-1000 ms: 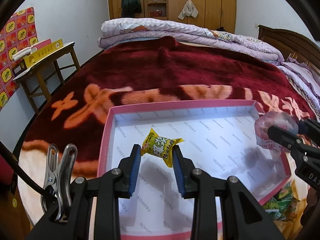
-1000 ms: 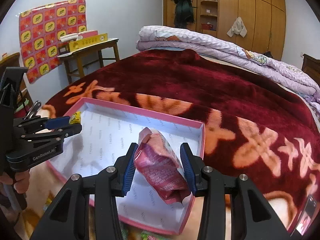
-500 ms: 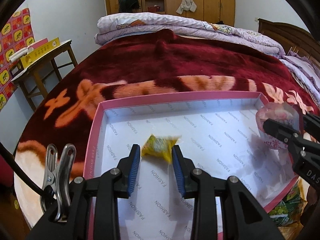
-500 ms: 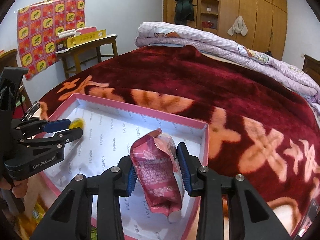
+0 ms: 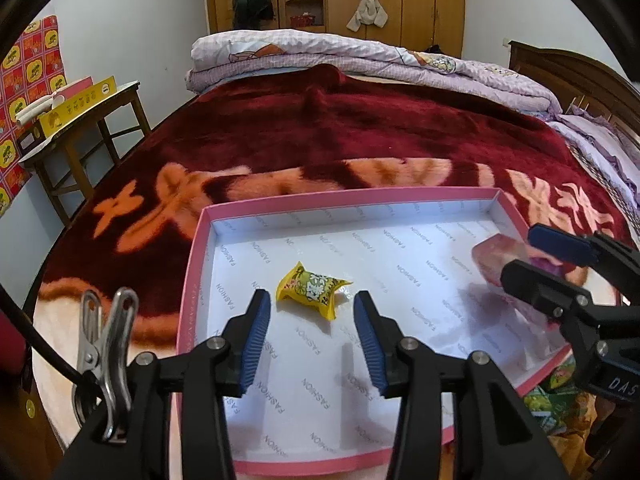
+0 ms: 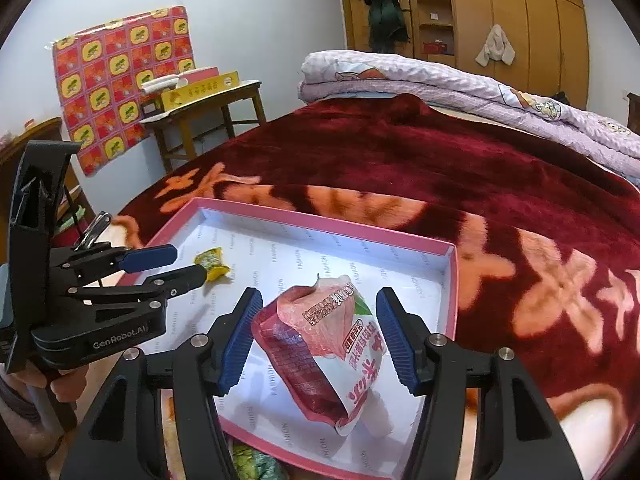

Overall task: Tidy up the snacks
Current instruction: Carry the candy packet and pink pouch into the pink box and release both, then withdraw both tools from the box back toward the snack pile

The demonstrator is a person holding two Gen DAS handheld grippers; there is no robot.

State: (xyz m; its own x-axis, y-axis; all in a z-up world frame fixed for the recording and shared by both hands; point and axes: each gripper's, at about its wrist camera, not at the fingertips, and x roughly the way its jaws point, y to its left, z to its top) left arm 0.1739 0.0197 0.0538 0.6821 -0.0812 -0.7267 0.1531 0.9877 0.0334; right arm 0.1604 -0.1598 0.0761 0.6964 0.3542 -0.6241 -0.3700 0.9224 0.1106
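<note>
A pink box (image 5: 191,280) with a white printed lining lies on a dark red blanket. A small yellow snack packet (image 5: 310,290) rests on the box floor just beyond my left gripper (image 5: 312,320); its jaws are opening and no pad touches the packet. In the right wrist view, a pink snack pouch (image 6: 320,344) lies tilted in the near right corner of the box (image 6: 452,292). It sits between the opening jaws of my right gripper (image 6: 318,314), with the right pad clearly apart from it. The left gripper (image 6: 176,264) and yellow packet (image 6: 210,262) show there too.
Green snack packets (image 5: 560,396) lie by the box's near edge, also visible as green packets (image 6: 252,460). A wooden side table (image 5: 76,120) with a yellow carton stands left of the bed. A folded lilac quilt (image 5: 360,52) lies at the far end. A hand (image 6: 68,384) holds the left gripper.
Both grippers' jaws have spread. The yellow packet left the left pads and now lies on the box floor. The pink pouch was let go and has slumped in the box's corner.
</note>
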